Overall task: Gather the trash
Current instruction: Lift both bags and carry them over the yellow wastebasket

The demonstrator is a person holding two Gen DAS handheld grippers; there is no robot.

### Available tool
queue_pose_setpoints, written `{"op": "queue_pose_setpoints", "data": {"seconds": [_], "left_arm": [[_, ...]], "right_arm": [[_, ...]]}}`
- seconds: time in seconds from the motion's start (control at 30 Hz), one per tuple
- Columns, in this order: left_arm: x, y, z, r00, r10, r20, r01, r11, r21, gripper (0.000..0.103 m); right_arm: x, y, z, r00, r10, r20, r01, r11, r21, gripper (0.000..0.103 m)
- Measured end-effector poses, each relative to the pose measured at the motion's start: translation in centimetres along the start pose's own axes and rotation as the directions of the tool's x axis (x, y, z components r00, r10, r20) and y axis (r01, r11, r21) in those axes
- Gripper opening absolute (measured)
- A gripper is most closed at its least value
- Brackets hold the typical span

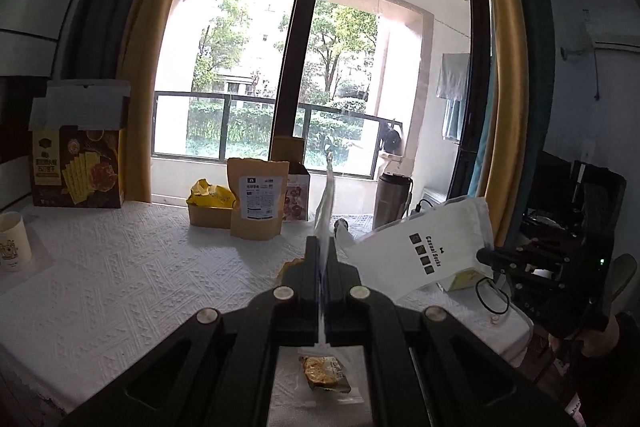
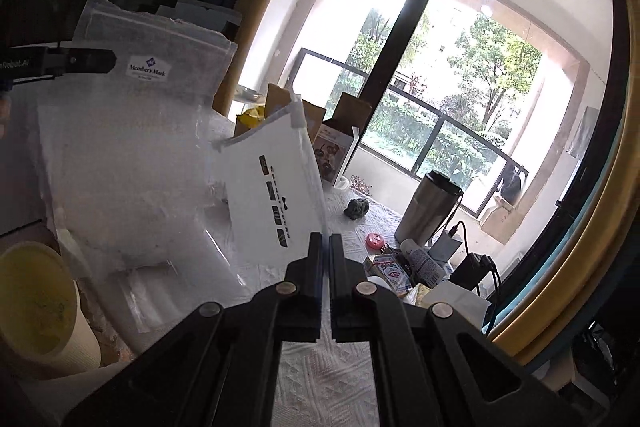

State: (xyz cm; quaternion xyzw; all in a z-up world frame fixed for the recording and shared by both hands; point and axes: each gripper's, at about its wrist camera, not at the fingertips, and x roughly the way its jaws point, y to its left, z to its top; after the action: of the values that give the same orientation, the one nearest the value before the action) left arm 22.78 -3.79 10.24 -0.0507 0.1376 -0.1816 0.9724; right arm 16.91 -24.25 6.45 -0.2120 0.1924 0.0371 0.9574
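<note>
Both grippers are clamped on packaging lifted off the table: the left gripper (image 1: 323, 247) pinches the edge of a clear plastic Member's Mark bag (image 2: 136, 131), and the right gripper (image 2: 325, 241) pinches a white Casual Socks pouch (image 2: 276, 183) held up just beside that bag. Judging by what lies on the white tablecloth (image 1: 120, 267), collection is only starting. A wrapped snack (image 1: 326, 373), a yellow wrapper (image 1: 210, 193), a kraft pouch (image 1: 256, 203) and opened boxes remain.

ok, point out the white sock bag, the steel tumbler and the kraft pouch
white sock bag (image 2: 272, 195): right wrist view, printed front panel.
steel tumbler (image 2: 428, 211): right wrist view, metal side wall.
kraft pouch (image 1: 256, 203): left wrist view, white label on its front.
</note>
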Motion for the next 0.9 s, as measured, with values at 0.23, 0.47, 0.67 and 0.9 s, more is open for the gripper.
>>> {"op": "queue_pose_setpoints", "data": {"seconds": [0.23,0.47,0.67,0.9], "left_arm": [[-4.5,0.1,0.2,0.998,0.044,0.041,-0.045,0.999,0.028,0.001],[-7.8,1.3,-0.6,0.994,0.093,0.051,-0.094,0.995,0.033,0.001],[-10.7,3.0,-2.7,0.987,0.156,0.023,-0.157,0.987,0.036,0.001],[-13.3,5.5,-7.0,0.973,0.226,-0.052,-0.226,0.974,0.015,0.001]], "right_arm": [[-3.0,1.6,0.9,0.998,0.02,0.058,-0.02,1.0,-0.013,0.002],[-5.3,3.9,1.3,0.993,0.066,0.101,-0.064,0.998,-0.019,0.002],[-6.4,5.7,1.3,0.981,0.142,0.13,-0.144,0.99,0.004,0.002],[-6.9,8.4,0.8,0.962,0.237,0.138,-0.24,0.971,0.008,0.002]]}}
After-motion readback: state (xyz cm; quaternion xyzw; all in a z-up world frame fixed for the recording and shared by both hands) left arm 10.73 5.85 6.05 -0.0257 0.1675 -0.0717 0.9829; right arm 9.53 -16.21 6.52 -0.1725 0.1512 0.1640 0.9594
